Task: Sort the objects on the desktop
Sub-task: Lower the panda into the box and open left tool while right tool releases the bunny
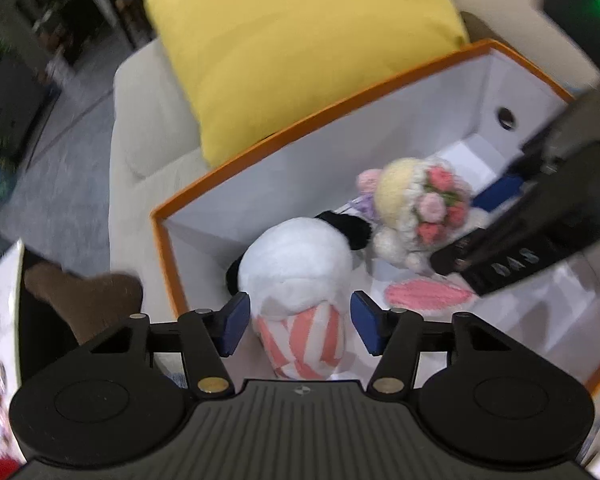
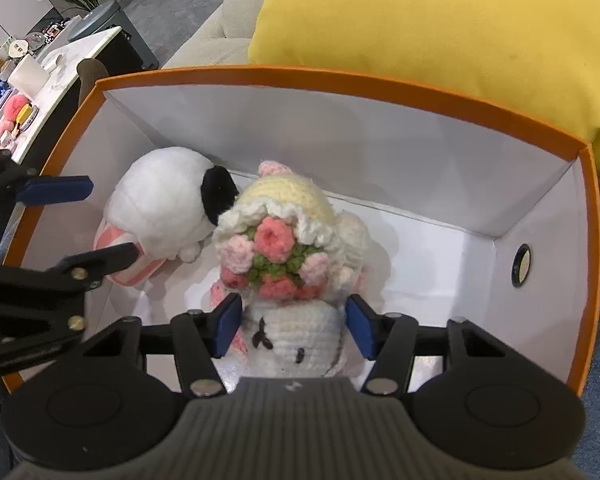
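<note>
Plush toys, two, both lying inside an orange-rimmed white box (image 2: 340,76) set on a beige sofa (image 1: 140,128).

Left: white plush dog (image 1: 300,264) with black ears and pink-striped lower part, on the box floor by the left wall. The left gripper (image 1: 298,326) stands over it, blue pads (image 1: 234,326) spread either side of the striped end, apart from the fabric.

Right: crocheted bunny doll (image 2: 296,240) (cream bonnet, pink rose bouquet, white stitched face), touching the dog's ear. The right gripper (image 2: 292,330) has its fingers parted beside the doll's face; contact cannot be told.

Behind the box: yellow cushion (image 2: 440,28). Far left: white marble-top table (image 2: 56,68) with small items.
</note>
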Demonstrator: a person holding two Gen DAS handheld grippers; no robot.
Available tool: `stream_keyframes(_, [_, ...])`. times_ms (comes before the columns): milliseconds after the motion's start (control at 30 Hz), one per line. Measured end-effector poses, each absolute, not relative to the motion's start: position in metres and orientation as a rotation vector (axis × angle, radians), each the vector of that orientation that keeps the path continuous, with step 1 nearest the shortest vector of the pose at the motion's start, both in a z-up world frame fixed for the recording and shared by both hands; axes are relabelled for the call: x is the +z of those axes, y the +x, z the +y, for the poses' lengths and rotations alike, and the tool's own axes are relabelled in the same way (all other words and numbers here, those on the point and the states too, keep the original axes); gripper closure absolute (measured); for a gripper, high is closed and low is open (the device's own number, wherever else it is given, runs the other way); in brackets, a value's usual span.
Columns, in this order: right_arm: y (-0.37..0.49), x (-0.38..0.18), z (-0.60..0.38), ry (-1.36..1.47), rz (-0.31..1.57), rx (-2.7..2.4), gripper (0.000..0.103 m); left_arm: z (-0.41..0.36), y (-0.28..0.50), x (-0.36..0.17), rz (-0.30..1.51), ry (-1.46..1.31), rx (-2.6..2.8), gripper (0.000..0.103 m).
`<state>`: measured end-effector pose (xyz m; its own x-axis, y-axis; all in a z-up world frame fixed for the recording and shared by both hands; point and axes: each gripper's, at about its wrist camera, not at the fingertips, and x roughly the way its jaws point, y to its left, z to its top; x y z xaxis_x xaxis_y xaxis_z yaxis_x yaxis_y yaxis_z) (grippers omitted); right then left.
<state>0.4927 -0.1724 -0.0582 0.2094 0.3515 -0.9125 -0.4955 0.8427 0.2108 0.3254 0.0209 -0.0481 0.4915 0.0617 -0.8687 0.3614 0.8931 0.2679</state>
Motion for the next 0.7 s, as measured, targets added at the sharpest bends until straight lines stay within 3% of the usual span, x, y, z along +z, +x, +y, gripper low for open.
stream_keyframes(400, [0.492, -0.06, -0.175, -0.089, 1.243, 0.595, 0.045, -0.021, 0.33, -0.099, 1.035, 0.753, -0.146, 0.036])
stream_keyframes(433, [0.493, -0.061, -0.176, -0.077, 1.247, 0.597, 0.046, -0.02, 0.333, -0.101, 1.035, 0.755, -0.131, 0.037])
stream_keyframes(467, [0.493, -0.062, -0.178, -0.065, 1.251, 0.598, 0.046, -0.018, 0.335, -0.102, 1.034, 0.756, -0.117, 0.049])
stream_keyframes(700, [0.503, -0.066, -0.188, 0.118, 1.294, 0.574, 0.05, 0.037, 0.356, -0.071, 1.079, 0.342, -0.089, 0.056])
